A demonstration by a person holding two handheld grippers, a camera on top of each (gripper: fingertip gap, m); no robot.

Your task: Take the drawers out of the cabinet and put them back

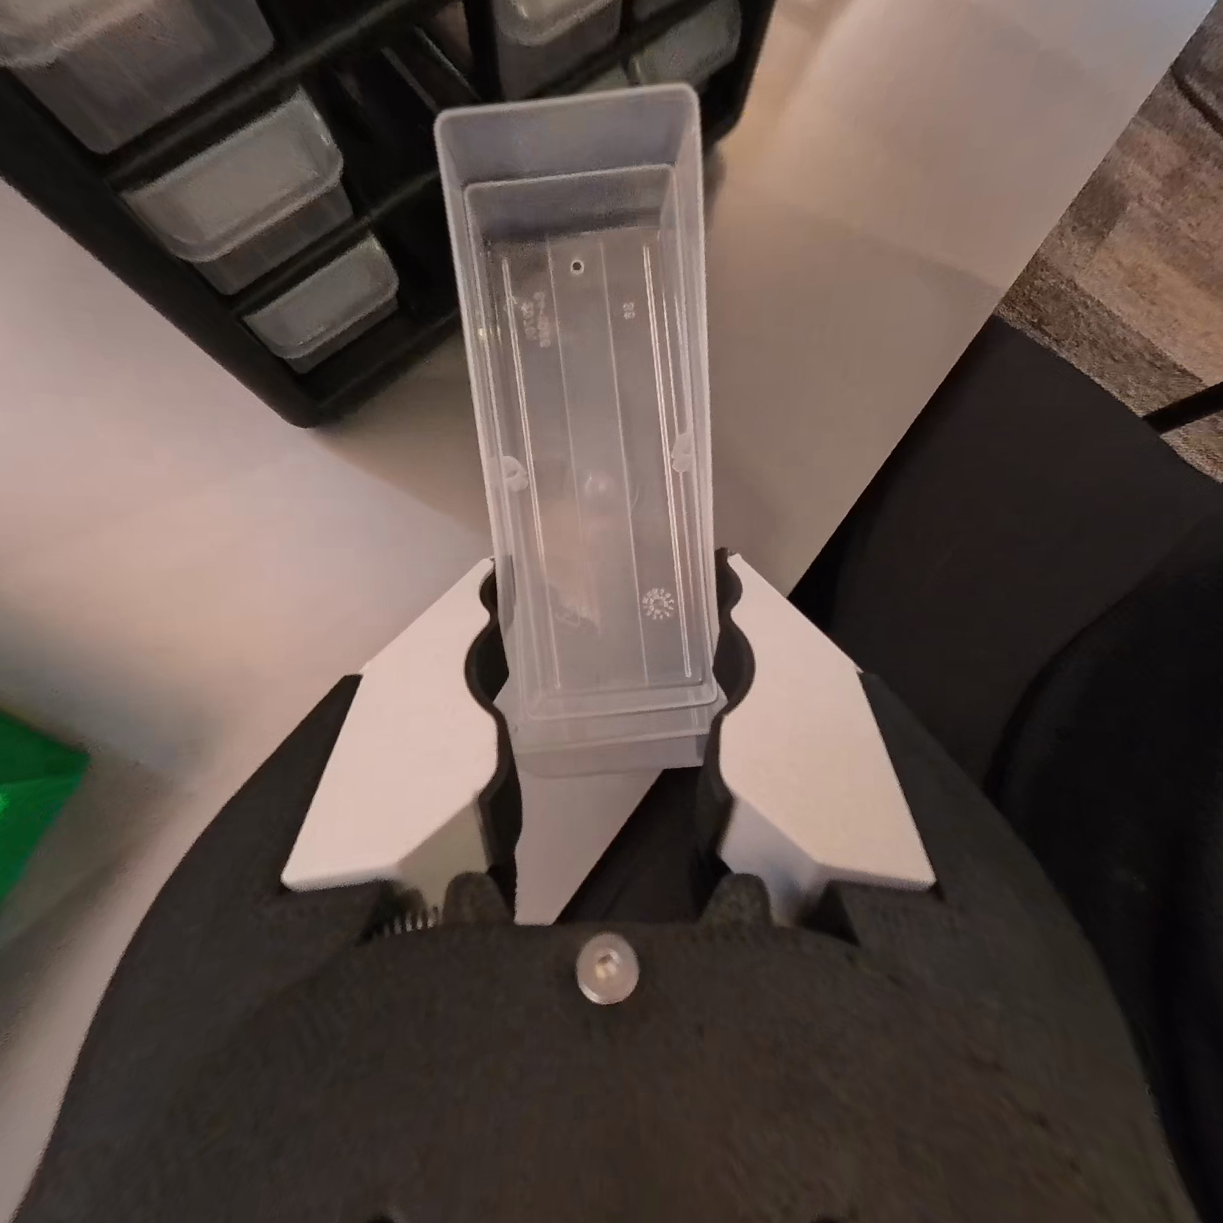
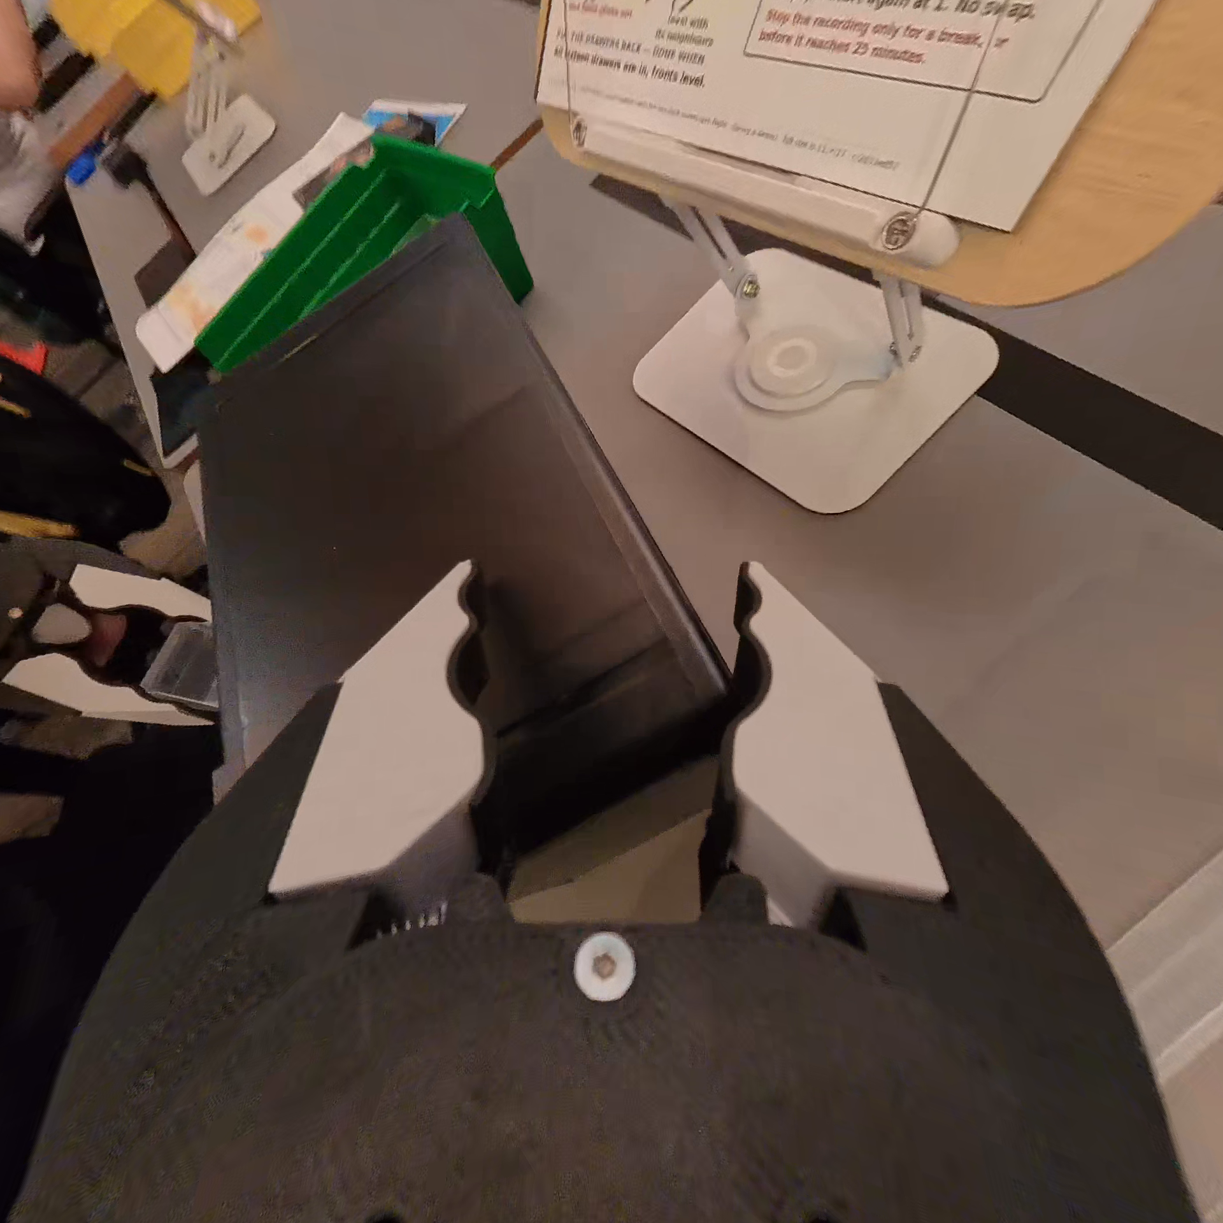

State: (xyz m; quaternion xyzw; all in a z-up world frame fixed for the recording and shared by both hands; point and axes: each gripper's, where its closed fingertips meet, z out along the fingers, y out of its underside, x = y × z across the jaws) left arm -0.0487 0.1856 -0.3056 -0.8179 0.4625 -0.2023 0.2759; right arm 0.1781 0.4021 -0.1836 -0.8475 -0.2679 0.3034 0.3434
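Observation:
My left gripper [image 1: 609, 562] is shut on a clear empty plastic drawer [image 1: 582, 370], gripping its near end by the two long sides. The drawer is out of the black cabinet [image 1: 331, 390] and points at it from above the table. Several grey drawers sit in the cabinet's left column. In the right wrist view my right gripper [image 2: 607, 566] is open, its jaws wide apart over the near right corner of the cabinet's flat black top [image 2: 397, 496]. The right finger lies along the cabinet's right edge. The left gripper with the drawer [image 2: 179, 668] shows at the far left.
A green plastic holder [image 2: 370, 245] stands behind the cabinet and also shows in the left wrist view [image 1: 33, 781]. A white document stand [image 2: 820, 384] with a printed sheet stands at the back right. Papers lie at the back left. A dark chair [image 1: 1059, 662] is beyond the table edge.

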